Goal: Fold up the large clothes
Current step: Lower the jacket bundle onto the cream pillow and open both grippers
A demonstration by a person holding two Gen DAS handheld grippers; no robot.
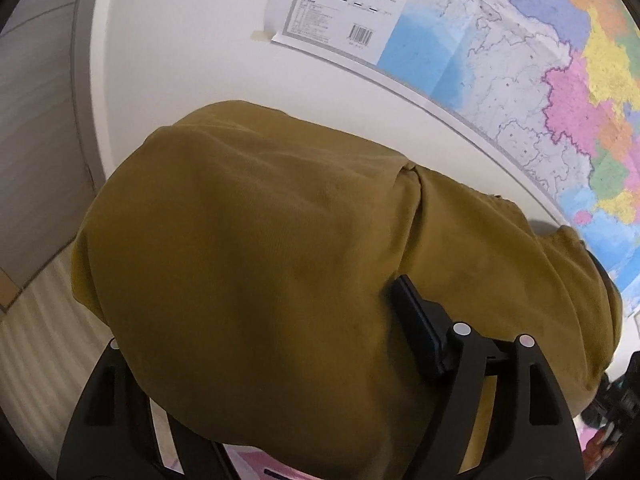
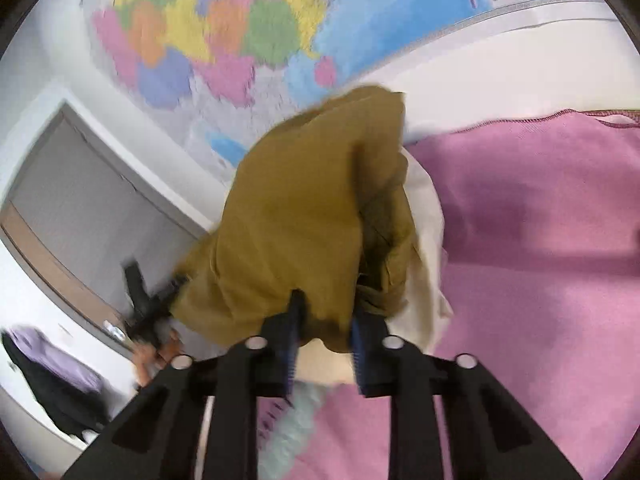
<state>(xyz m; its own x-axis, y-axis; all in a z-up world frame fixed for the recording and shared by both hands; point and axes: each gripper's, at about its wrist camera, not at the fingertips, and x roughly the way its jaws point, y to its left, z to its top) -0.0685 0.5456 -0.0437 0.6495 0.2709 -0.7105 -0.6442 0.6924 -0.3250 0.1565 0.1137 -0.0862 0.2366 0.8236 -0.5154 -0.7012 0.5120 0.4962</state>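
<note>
The mustard-brown garment [image 1: 256,248] hangs bunched in the air in front of a wall map [image 1: 540,80], above a pink bedspread [image 2: 540,240]. It looks like thick, soft cotton: limp, fairly heavy for cloth, not slippery, and likely to sag and fold on itself wherever it is unsupported, so it is best taken at a hem, seam or corner, with the two holds well apart to spread it flat. The right gripper [image 2: 326,336] is clenched on a gathered fold of the garment, its blue pads biting the cloth at 6 o'clock of the bundle. The left gripper [image 1: 264,344] stands released, jaws wide, with cloth draped between and over them but no pad pressing it. The left wrist view shows a seam at 2 o'clock and the map's barcode [image 1: 360,34]; only the right wrist view shows the bedspread, a cream cloth [image 2: 424,280] and a grey door [image 2: 80,200] at 9 o'clock.
</note>
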